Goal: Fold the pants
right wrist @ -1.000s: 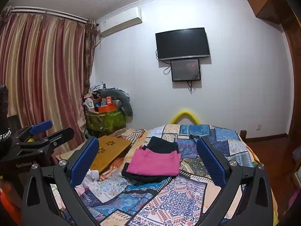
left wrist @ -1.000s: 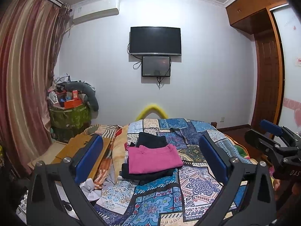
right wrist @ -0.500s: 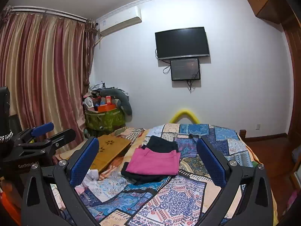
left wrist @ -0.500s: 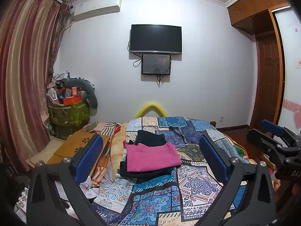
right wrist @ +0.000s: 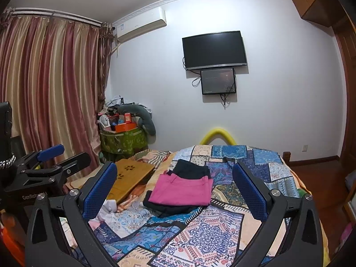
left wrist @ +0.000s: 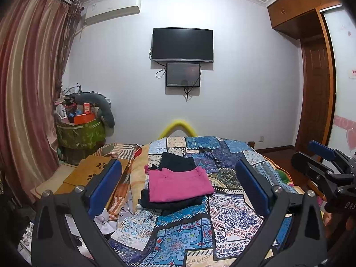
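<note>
While both pairs of tongs hang above the near end of the bed, each is spread wide with nothing between its blue pads: the left tongs [left wrist: 178, 187] and the right tongs [right wrist: 174, 188] frame the same stretch of bedding. At the far right of the left wrist view the right tongs show again from the side, and the left tongs likewise appear at the left edge of the right wrist view.

Under them lies a patchwork quilt [left wrist: 224, 215] in blues, creams and reds that covers the bed [right wrist: 287, 155]. Crumpled white cloth [right wrist: 106, 211] sits at the quilt's left edge. Farther up the quilt, well apart from both tongs, rests a small stack of clothes: folded pink pants [left wrist: 178, 185] on top of dark garments [left wrist: 175, 161] that stick out beyond it on the near and far sides.

Left of the bed a low wooden lap bench [right wrist: 131, 173] with cut-out flower holes rests beside striped fabric. Behind it a green container [left wrist: 80, 134] is piled with boxes and a grey neck pillow. A yellow foam arch [left wrist: 178, 126] rises past the foot of the bed.

On the pale far wall hang a dark television [left wrist: 182, 44], a smaller screen [left wrist: 183, 74] beneath it with dangling cables, and an air conditioner [right wrist: 142, 23] near the ceiling. Striped red-and-gold curtains [right wrist: 44, 84] fill the left side; a wooden wardrobe [left wrist: 311, 71] stands at the right.
</note>
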